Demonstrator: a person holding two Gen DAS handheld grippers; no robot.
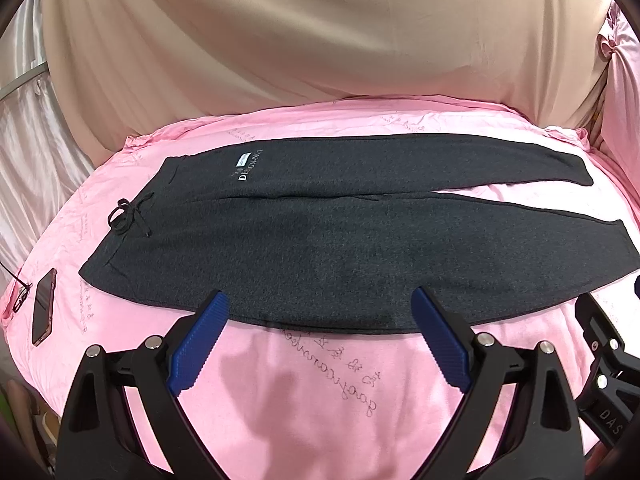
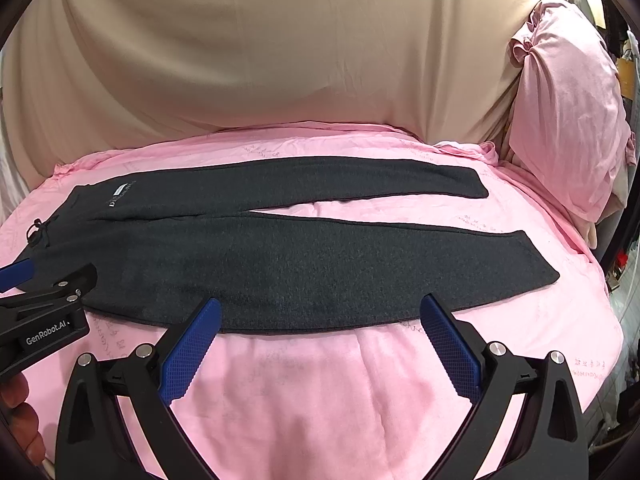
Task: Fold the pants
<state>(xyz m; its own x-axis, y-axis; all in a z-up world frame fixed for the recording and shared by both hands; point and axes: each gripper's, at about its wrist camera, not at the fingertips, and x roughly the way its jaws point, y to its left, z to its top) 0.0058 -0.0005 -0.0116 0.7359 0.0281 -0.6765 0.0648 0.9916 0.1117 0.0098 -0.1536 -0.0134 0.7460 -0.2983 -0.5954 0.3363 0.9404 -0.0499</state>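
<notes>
At the lower left of the left wrist view a phone [image 1: 43, 307] lies on the pink bedsheet [image 1: 320, 392]. My left hand-held gripper [image 1: 320, 300] hovers with jaws wide apart, empty, over the near hem of the charcoal knit sweatpants [image 1: 304, 248], spread flat with waistband left, cuffs right. My right hand-held gripper [image 2: 320, 308], equally spread, faces the near leg's edge, nearer the cuffs.

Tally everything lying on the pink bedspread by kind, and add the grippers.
Pants: 1
Phone: 1
Pillow: 1
Grippers, left gripper and right gripper, both with fingers open: 2
Total: 5
</notes>
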